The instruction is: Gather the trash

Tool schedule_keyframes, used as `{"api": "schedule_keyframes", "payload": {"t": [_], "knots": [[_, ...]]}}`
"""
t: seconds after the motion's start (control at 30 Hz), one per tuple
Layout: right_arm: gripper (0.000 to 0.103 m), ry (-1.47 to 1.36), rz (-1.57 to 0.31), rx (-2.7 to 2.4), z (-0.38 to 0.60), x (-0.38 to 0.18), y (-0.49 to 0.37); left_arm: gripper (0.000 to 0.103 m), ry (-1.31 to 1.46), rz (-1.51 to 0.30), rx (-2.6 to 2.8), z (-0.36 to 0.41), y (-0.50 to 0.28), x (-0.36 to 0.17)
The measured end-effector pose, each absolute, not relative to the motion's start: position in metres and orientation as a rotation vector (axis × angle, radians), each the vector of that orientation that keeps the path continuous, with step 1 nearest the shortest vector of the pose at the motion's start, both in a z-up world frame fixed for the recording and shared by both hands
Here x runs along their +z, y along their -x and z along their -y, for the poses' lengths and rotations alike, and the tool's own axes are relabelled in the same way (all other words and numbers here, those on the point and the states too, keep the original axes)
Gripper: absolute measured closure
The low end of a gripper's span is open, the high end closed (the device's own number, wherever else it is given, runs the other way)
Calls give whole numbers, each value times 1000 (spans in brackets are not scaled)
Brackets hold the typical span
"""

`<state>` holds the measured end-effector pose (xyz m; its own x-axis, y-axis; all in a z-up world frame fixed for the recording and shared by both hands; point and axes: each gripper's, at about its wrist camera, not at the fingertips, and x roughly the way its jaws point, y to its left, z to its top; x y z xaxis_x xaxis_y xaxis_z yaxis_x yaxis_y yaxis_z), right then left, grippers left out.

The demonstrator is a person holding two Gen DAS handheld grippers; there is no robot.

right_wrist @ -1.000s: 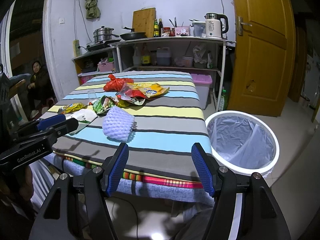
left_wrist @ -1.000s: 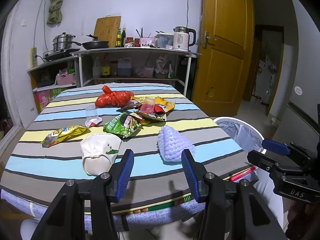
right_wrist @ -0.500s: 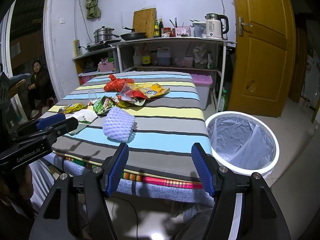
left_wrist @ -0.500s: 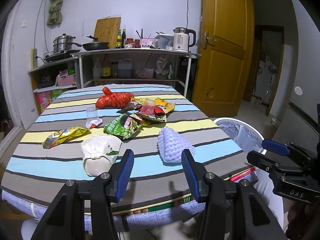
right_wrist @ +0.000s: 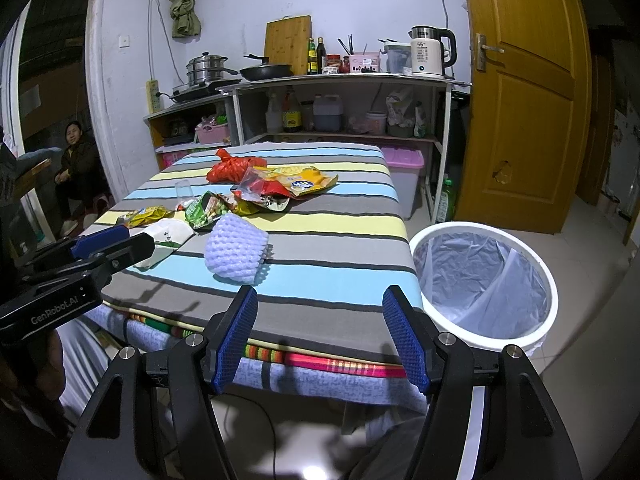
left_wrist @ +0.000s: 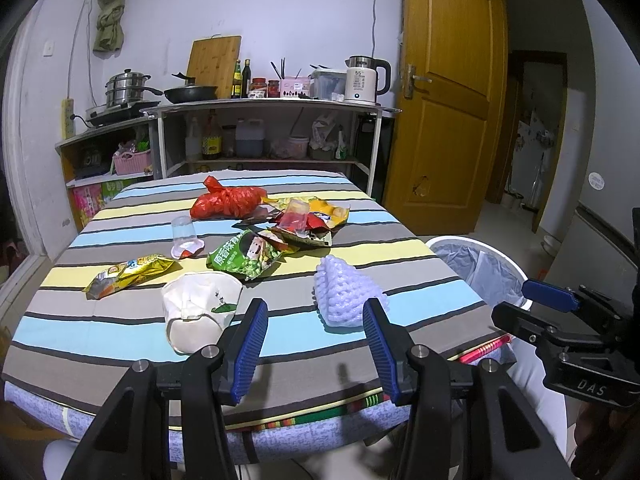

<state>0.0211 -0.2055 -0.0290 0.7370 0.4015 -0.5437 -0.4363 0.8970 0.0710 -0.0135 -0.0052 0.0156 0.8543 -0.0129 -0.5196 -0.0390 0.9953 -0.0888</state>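
Note:
Trash lies on the striped table (left_wrist: 120,344): a lilac foam net (left_wrist: 348,300) (right_wrist: 236,250), a white paper bag (left_wrist: 196,312), a green snack bag (left_wrist: 244,256), a yellow wrapper (left_wrist: 128,274), a red plastic bag (left_wrist: 228,202), a clear cup (left_wrist: 184,232) and opened wrappers (left_wrist: 308,220). A white bin with a liner (right_wrist: 484,280) (left_wrist: 480,268) stands right of the table. My left gripper (left_wrist: 314,344) is open and empty at the near table edge, before the foam net. My right gripper (right_wrist: 324,336) is open and empty over the table's near right corner.
A shelf unit with pans, bottles and a kettle (left_wrist: 366,84) stands behind the table. A wooden door (left_wrist: 444,120) is at the right. A person sits at the far left in the right wrist view (right_wrist: 76,164). A pink-lidded box (right_wrist: 404,180) sits under the shelf.
The left wrist view has shifted slightly, with the table a little lower in frame. The right gripper and the trash have not moved.

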Motion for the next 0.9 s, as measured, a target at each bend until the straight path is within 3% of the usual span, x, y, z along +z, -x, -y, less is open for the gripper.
{"api": "schedule_keyframes", "payload": {"t": [0.9], "knots": [[37,64,-584,460,205,-28,-21,54,97,-544,17,5,13,20]]}}
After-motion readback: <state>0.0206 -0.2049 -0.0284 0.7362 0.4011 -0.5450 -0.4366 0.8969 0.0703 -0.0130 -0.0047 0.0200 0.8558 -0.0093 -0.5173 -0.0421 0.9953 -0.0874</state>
